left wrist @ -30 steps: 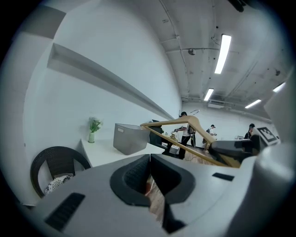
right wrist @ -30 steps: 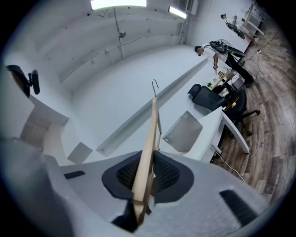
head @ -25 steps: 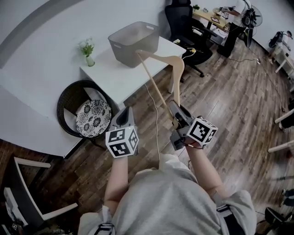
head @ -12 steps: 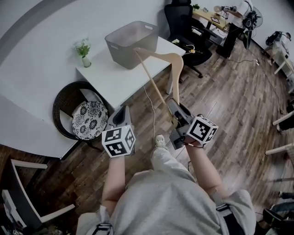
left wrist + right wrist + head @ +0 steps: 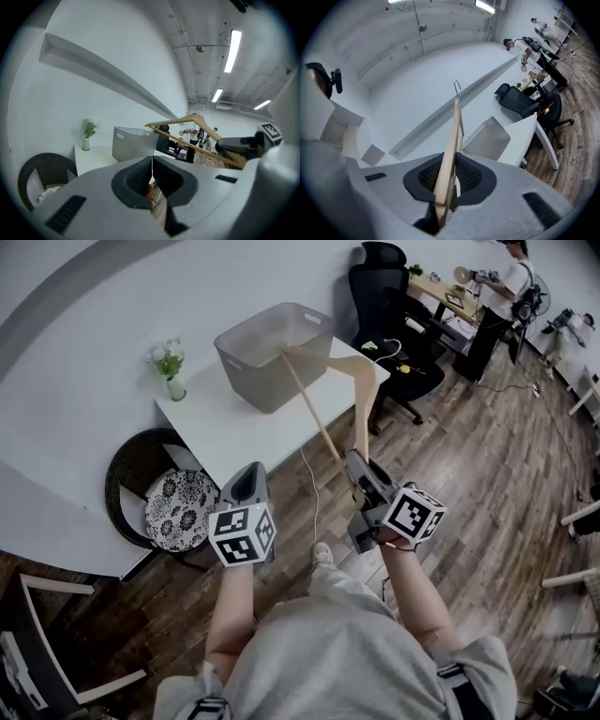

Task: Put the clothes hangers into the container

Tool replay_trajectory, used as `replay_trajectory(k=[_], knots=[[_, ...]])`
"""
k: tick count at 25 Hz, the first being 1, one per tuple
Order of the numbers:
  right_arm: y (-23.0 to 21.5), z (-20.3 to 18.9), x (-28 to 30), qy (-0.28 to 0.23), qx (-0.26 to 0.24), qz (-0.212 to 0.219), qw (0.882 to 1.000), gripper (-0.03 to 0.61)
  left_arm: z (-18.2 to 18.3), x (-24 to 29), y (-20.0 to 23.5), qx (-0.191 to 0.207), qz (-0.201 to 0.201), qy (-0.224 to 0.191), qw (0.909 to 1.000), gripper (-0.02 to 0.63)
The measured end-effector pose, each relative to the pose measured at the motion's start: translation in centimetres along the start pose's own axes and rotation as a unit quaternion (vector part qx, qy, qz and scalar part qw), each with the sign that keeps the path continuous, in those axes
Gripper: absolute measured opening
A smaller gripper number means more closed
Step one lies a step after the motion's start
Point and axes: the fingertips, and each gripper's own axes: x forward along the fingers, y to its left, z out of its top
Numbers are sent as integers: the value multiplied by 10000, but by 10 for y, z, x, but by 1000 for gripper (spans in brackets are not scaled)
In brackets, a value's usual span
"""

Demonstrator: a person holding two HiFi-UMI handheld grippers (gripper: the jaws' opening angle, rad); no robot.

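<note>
Head view puts both grippers low in the frame, ahead of my operator's body over the wooden floor (image 5: 469,456). The right gripper (image 5: 356,470), at about five o'clock from centre, has its jaws closed on one end of a wooden clothes hanger (image 5: 319,418). The right gripper view confirms this: the pads press on either side of the wood, and the hanger runs away from the camera edge-on, with its metal hook at the far top.

From that grip the hanger reaches toward twelve o'clock, and its far end is held in the air above the near edge of the white table (image 5: 234,418). It overlaps the front wall of the grey container (image 5: 272,381) in the picture, but I cannot tell whether they touch. The container stands on the table at about eleven o'clock, open side up.

The left gripper (image 5: 248,476), at seven o'clock, has its jaws drawn together with nothing between them. A small plant in a vase (image 5: 169,367) stands on the table at ten o'clock, and a round wicker chair (image 5: 155,484) sits at nine.
</note>
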Motion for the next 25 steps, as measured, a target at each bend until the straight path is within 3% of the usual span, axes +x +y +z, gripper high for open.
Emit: replay_trajectory(k=[11, 25], knots=[[-59, 60, 86, 226, -3, 83, 9997, 52, 42, 98, 16, 1, 297, -47, 9995, 9], [-123, 99, 179, 851, -148, 374, 9956, 52, 70, 182, 40, -104, 910, -181, 9956, 8]])
